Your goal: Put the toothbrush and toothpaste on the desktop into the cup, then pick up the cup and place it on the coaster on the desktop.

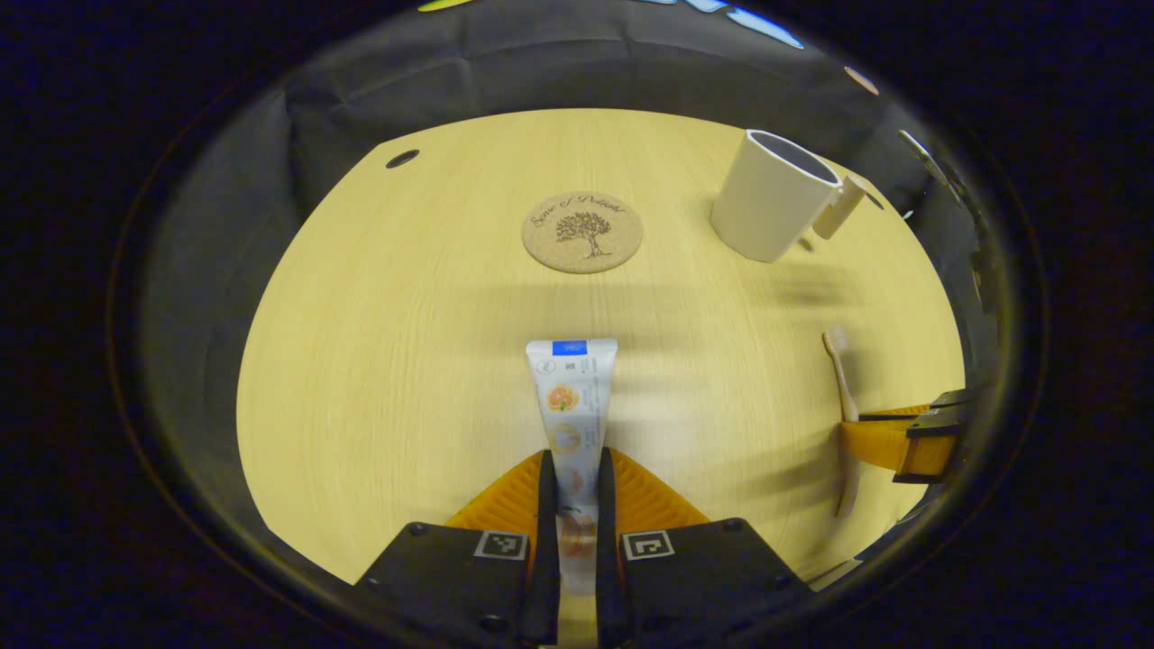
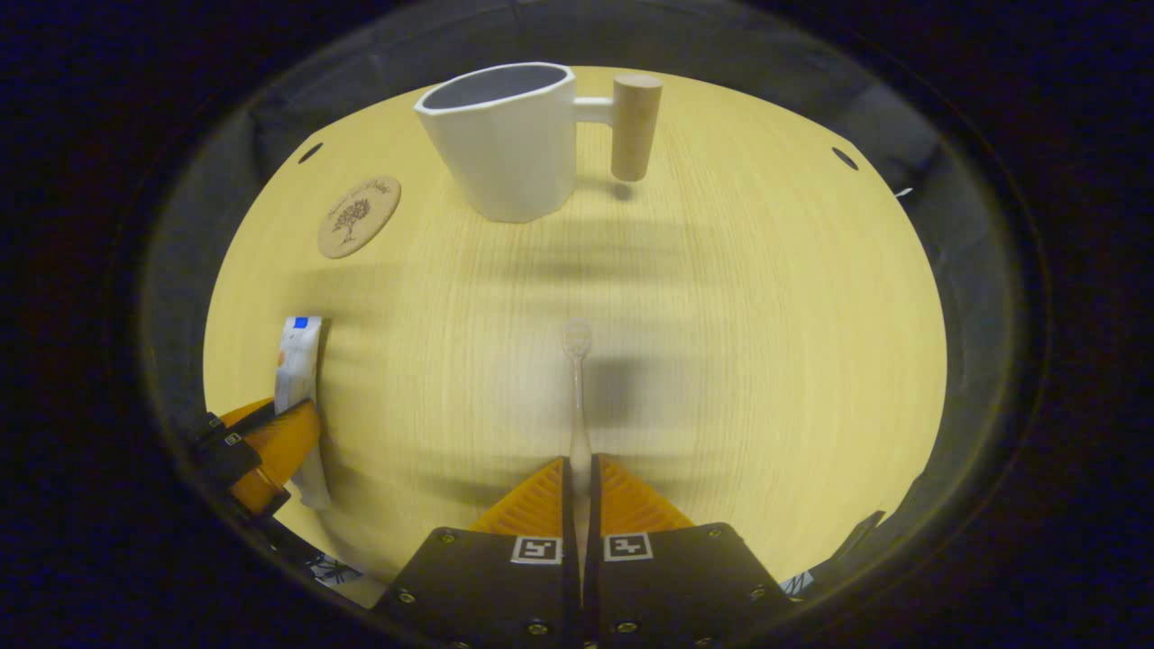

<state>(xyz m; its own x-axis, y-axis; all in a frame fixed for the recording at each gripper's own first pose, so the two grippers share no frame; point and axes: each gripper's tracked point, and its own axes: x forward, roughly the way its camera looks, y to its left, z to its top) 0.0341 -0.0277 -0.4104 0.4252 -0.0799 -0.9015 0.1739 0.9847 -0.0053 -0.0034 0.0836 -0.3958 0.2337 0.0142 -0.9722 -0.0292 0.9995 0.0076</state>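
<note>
My left gripper [image 1: 573, 469] is shut on a white toothpaste tube [image 1: 572, 397], which points forward over the wooden desktop [image 1: 406, 361]. My right gripper [image 2: 577, 478] is shut on a slim toothbrush [image 2: 577, 397], brush head pointing away. A white cup [image 1: 772, 195] with a wooden peg handle stands upright at the far right in the left gripper view, and straight ahead in the right gripper view as the cup [image 2: 505, 135]. A round cork coaster [image 1: 582, 232] with a tree print lies flat to the cup's left, apart from it.
In the left gripper view, the other gripper [image 1: 902, 442] with the toothbrush [image 1: 843, 379] shows at the right edge. In the right gripper view, the other gripper [image 2: 261, 451] with the toothpaste [image 2: 297, 361] shows at the left. Dark cable holes [image 1: 402, 159] sit near the desk's far corners.
</note>
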